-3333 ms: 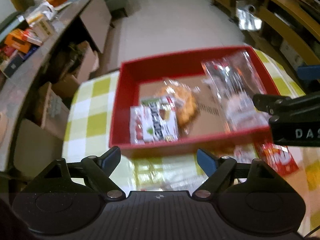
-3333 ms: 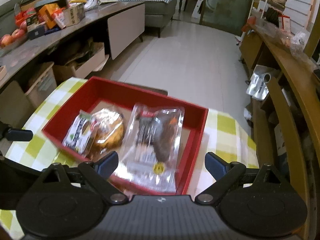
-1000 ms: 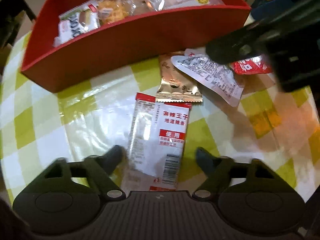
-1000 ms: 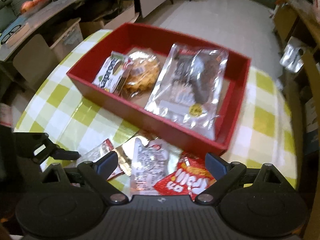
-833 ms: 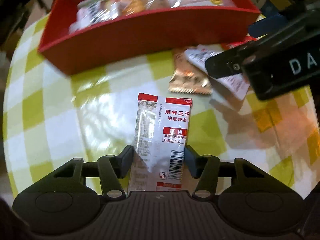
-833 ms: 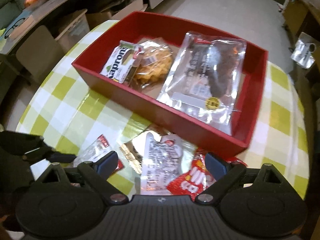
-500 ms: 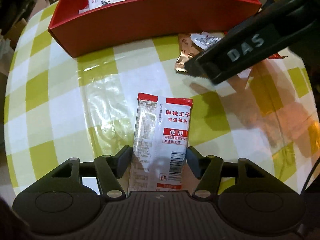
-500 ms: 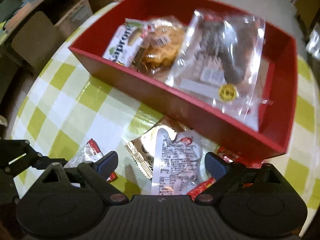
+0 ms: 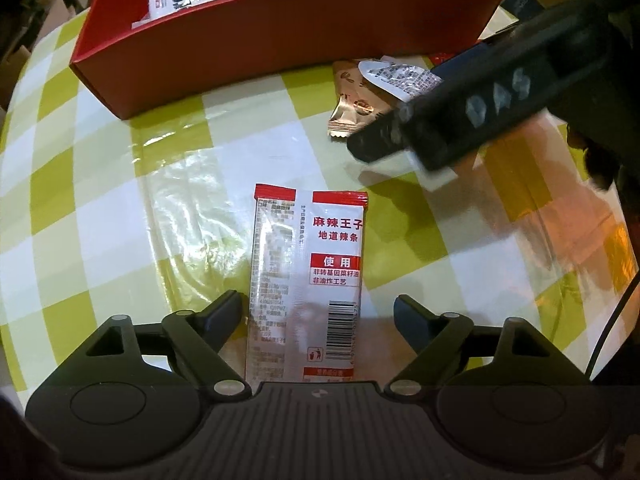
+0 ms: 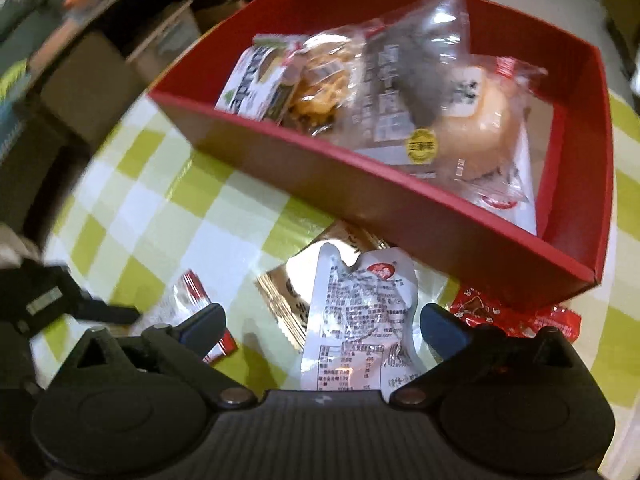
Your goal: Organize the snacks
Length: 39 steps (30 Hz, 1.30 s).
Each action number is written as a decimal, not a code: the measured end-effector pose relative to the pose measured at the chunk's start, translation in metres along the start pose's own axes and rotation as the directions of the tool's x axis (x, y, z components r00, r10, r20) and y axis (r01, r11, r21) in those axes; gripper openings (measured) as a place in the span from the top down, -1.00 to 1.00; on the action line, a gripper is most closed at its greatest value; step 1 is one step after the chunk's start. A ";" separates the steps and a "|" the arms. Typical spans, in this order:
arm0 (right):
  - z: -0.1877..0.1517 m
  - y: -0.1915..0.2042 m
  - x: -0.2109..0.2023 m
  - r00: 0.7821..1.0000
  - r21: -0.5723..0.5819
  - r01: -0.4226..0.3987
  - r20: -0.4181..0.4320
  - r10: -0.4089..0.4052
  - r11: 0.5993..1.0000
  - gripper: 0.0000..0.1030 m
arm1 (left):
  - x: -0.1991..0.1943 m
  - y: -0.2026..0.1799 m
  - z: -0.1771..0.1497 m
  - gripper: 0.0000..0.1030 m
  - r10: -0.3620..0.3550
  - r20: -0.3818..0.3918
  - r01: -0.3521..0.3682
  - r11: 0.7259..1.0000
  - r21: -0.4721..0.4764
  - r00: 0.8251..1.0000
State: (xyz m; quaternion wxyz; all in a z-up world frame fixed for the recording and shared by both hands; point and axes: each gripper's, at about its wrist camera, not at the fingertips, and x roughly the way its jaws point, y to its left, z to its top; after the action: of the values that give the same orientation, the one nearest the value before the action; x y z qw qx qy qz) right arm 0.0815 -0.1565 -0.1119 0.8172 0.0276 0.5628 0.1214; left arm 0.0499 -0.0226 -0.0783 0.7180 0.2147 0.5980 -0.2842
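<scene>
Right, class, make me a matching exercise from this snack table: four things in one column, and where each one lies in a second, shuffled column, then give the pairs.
Things
1. red-and-white packet
2. gold packet
3. green-lettered packet
4. red crinkled packet

Places
A. inside the red box, at its left end
B. between the open left gripper's fingers, flat on the cloth
C. partly under the white pouch
D. on the cloth by the box's right corner

Pairs: 1-B, 2-C, 3-A, 4-D

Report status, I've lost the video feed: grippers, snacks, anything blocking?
Left gripper just reopened, astride red-and-white packet on checked tablecloth. Right gripper open over white printed pouch. Red cardboard box reachable, nothing blocking.
</scene>
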 end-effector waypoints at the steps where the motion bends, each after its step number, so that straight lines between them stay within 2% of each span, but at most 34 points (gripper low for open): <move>1: 0.000 0.004 0.002 1.000 -0.025 0.019 -0.009 -0.019 1.000 -1.00 | 0.001 0.000 -0.001 -0.70 0.013 0.001 -0.013 1.000 -0.005 1.000; 3: 0.004 0.007 0.003 0.999 -0.032 0.033 -0.019 -0.034 0.999 -1.00 | 0.007 0.003 -0.002 -0.71 0.073 -0.002 -0.073 0.997 -0.021 0.997; 4: 0.004 0.008 0.002 0.999 -0.028 0.044 -0.019 -0.045 0.999 -1.00 | 0.008 0.007 -0.002 -0.79 0.082 -0.006 -0.082 0.996 -0.030 0.997; 7: 0.004 0.007 -0.003 0.994 -0.045 0.105 -0.021 -0.106 0.993 -0.54 | 0.010 0.010 -0.003 -0.81 0.080 -0.010 -0.080 0.996 -0.045 0.997; 8: 0.005 0.006 -0.005 0.995 -0.027 0.098 -0.020 -0.099 0.995 -0.36 | 0.011 0.010 -0.002 -0.83 0.082 -0.014 -0.083 0.995 -0.046 0.996; 11: 0.000 0.001 -0.014 0.998 0.021 0.059 -0.024 -0.059 0.998 -0.04 | 0.013 0.009 0.002 -0.86 0.080 -0.022 -0.081 0.995 -0.053 0.997; 14: -0.007 0.000 -0.025 0.999 0.047 0.035 -0.021 -0.034 0.998 0.05 | 0.017 0.009 0.002 -0.89 0.080 -0.025 -0.081 0.995 -0.066 0.997; 18: -0.023 0.012 -0.041 1.000 0.047 0.017 -0.008 -0.016 0.999 0.07 | 0.012 0.011 0.001 -0.90 0.077 -0.027 -0.079 0.994 -0.074 0.997; 19: -0.027 0.016 -0.042 1.000 0.047 0.015 -0.012 -0.014 0.999 0.15 | 0.012 0.011 0.001 -0.90 0.077 -0.026 -0.079 0.994 -0.074 0.997; 22: -0.040 0.027 -0.042 0.999 0.015 0.037 -0.032 -0.037 0.999 0.10 | 0.013 0.011 0.001 -0.95 0.077 -0.026 -0.078 0.994 -0.070 0.997; 25: -0.042 0.028 -0.037 0.998 0.001 0.013 -0.055 -0.013 1.000 0.00 | 0.015 0.009 0.000 -1.00 0.085 -0.023 -0.086 0.994 -0.063 0.996; 27: -0.039 0.027 -0.037 0.999 -0.012 0.020 -0.050 -0.021 1.000 -0.18 | 0.015 0.009 0.000 -1.00 0.084 -0.022 -0.085 0.994 -0.064 0.996; 29: -0.035 0.023 -0.040 0.999 -0.008 0.035 -0.026 -0.036 0.999 -0.57 | 0.015 0.009 0.000 -1.00 0.084 -0.020 -0.085 0.994 -0.067 0.996; 32: -0.030 0.017 -0.032 0.999 -0.004 0.016 -0.051 -0.017 1.000 -0.60 | 0.015 0.010 0.000 -1.00 0.085 -0.010 -0.086 0.993 -0.078 0.996; 34: -0.032 0.020 -0.019 0.995 -0.023 0.036 -0.093 -0.039 0.999 -0.63 | 0.017 0.009 0.000 -1.00 0.085 -0.008 -0.085 0.993 -0.079 0.996; 36: -0.035 0.029 -0.016 0.995 -0.073 0.057 -0.081 -0.063 0.996 -0.65 | 0.016 0.008 0.001 -1.00 0.087 -0.013 -0.088 0.993 -0.078 0.996; 39: -0.036 0.030 -0.019 0.997 -0.053 0.016 -0.072 -0.020 0.998 -0.65 | 0.014 0.008 0.000 -1.00 0.086 -0.008 -0.087 0.993 -0.080 0.996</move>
State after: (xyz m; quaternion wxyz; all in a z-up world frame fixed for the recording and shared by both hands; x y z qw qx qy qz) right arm 0.0364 -0.1352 -0.1024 0.7976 -0.0036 0.5891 0.1297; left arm 0.0573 -0.0188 -0.0925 0.7362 0.2122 0.6008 -0.2281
